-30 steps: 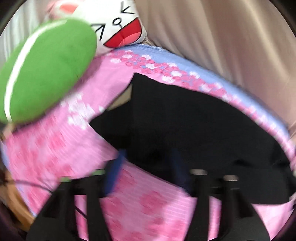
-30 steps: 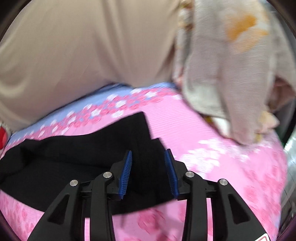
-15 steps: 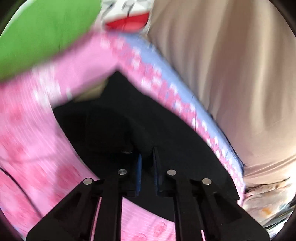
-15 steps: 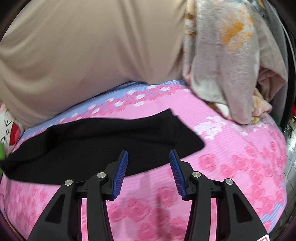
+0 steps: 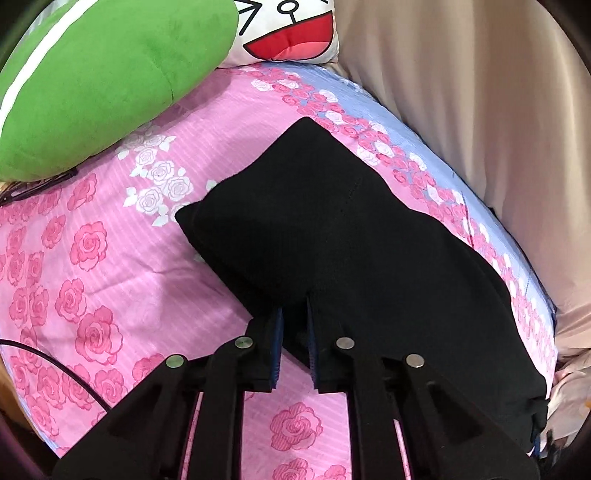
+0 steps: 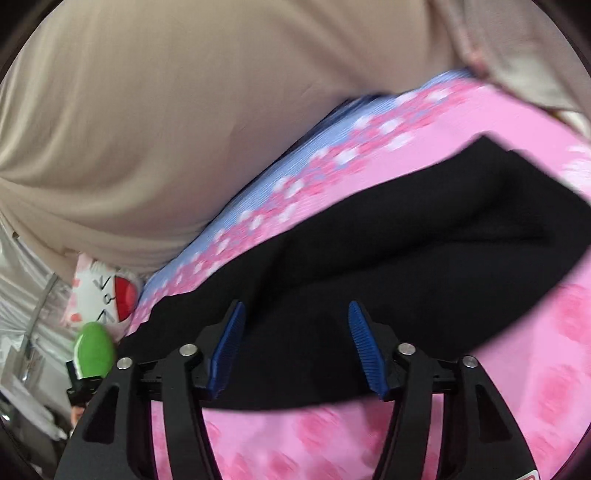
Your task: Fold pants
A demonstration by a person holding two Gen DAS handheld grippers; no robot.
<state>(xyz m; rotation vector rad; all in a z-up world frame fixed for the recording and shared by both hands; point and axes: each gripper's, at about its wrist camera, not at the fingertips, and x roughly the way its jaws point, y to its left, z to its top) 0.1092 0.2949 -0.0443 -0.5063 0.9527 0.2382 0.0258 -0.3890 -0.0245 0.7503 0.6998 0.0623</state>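
Left tool (image 5: 294, 325): jaws narrow, pinched on the near edge of the black pants (image 5: 351, 251), cloth bunched between the blue pads. Right tool (image 6: 293, 341): jaws stand wide and have just been opening; the pants lie under and beyond them, but neither pad presses on the cloth. That view is blurred, so contact cannot be read finely.

Pants lie on the bed, on a pink rose sheet (image 5: 122, 258), as a long dark band running toward the blue border (image 5: 373, 122). The end near the left tool looks already doubled over, with a rounded thick edge; the far end tapers toward the beige curtain (image 5: 461, 110).

Step in hand, as I judge it: one side gripped, other side about to take a matching grip for the next fold.

To do it well:
- Bring the right tool down on the same near edge as the left, well apart from it, so the cloth carries level.
- Take all layers in the pinch; a grip on the top layer alone would peel the fold open.
- Lift just clear of the sheet, or the sheet may drag.
- Keep both tools moving together.

Beyond: green cushion (image 5: 99, 81) and white cartoon-face pillow (image 5: 295, 33), clear of the pants.
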